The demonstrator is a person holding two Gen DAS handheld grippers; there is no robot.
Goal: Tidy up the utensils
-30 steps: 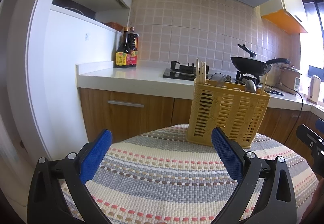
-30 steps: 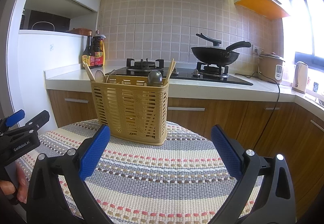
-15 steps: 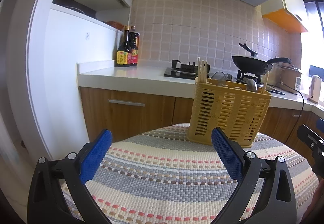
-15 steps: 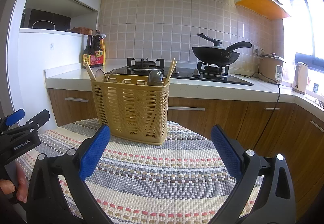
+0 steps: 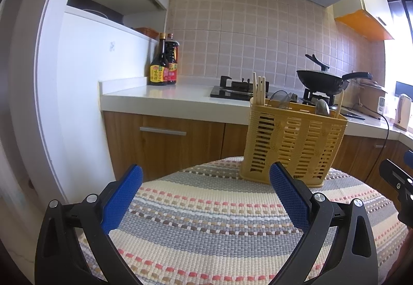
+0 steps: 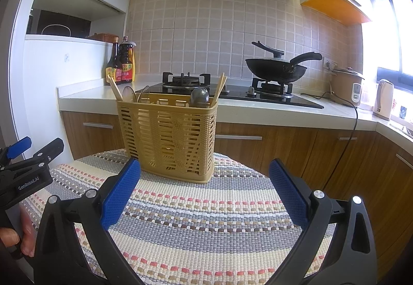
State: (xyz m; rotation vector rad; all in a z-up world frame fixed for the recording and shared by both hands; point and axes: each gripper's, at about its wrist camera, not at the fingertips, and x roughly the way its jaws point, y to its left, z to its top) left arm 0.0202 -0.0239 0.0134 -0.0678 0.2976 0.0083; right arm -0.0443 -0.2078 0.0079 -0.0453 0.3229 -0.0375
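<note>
A yellow slotted utensil basket (image 5: 291,145) (image 6: 167,138) stands upright at the far side of a striped woven mat (image 5: 219,220) (image 6: 201,220) on a round table. Wooden chopsticks (image 5: 259,89) (image 6: 219,87) and spoons (image 5: 322,107) (image 6: 200,98) stick out of its top. My left gripper (image 5: 205,194) hovers open over the mat, short of the basket and to its left. My right gripper (image 6: 205,192) is open too, with the basket just beyond its left finger. Nothing lies between either pair of fingers.
Behind the table runs a white kitchen counter (image 6: 258,112) with a gas hob, a black wok (image 6: 276,68), two sauce bottles (image 5: 164,65), a rice cooker (image 6: 347,86) and a kettle (image 6: 384,99). Wooden cabinets (image 5: 167,140) stand below. A hand (image 6: 24,236) holds the left gripper's body.
Both views have barely shifted; the basket sits slightly higher and farther in each. The grippers stay open and nothing on the table has moved.
</note>
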